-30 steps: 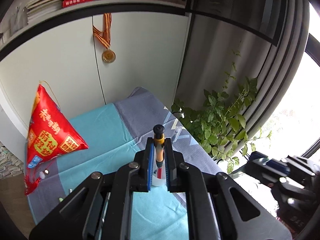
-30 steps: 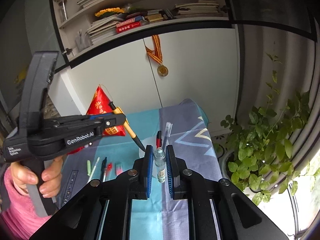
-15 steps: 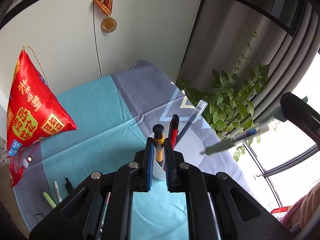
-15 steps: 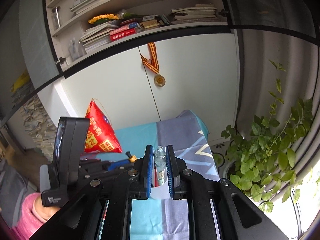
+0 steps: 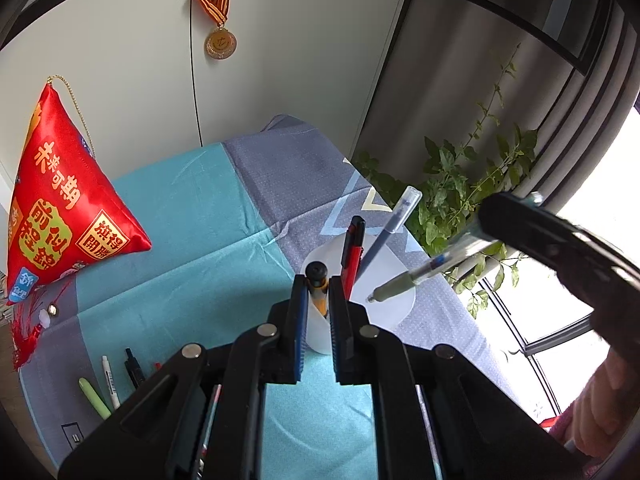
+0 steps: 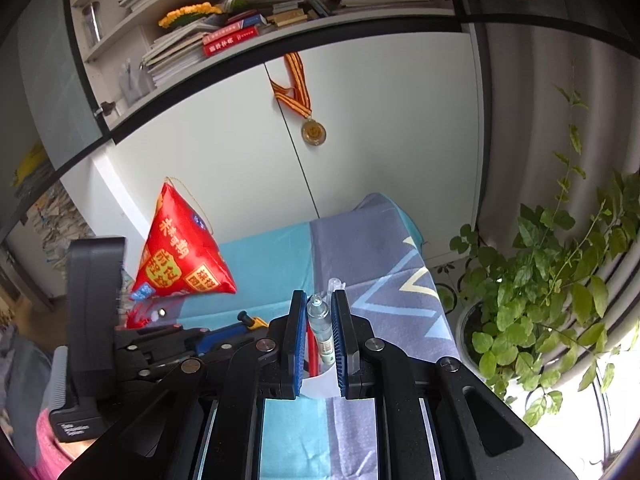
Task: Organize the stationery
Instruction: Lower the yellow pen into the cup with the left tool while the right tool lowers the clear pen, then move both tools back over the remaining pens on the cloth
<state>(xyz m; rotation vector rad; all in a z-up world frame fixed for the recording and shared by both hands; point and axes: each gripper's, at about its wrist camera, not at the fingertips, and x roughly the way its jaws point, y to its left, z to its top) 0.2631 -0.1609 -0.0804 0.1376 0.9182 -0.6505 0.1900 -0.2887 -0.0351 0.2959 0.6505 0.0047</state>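
A white pen cup (image 5: 384, 280) stands on the blue and grey cloth and holds a red pen (image 5: 353, 248) and a blue pen (image 5: 394, 220). My left gripper (image 5: 318, 292) is shut on an orange pen with a black cap (image 5: 316, 276), its lower end inside the cup at the near rim. My right gripper (image 6: 318, 320) is shut on a clear pen with a green tip (image 6: 322, 332), held over the cup (image 6: 320, 386). In the left wrist view that pen (image 5: 416, 276) slants in from the right, its tip over the cup's mouth.
Several loose pens (image 5: 110, 380) lie on the cloth at the near left. A red triangular pillow (image 5: 60, 208) stands at the back left. A leafy plant (image 5: 460, 192) grows past the table's right edge. White cabinet doors (image 6: 360, 140) with a medal (image 6: 313, 132) stand behind.
Both grippers have moved toward the cup. The orange pen has dropped lower into the cup. The right gripper's pen tip now sits over the cup's mouth.
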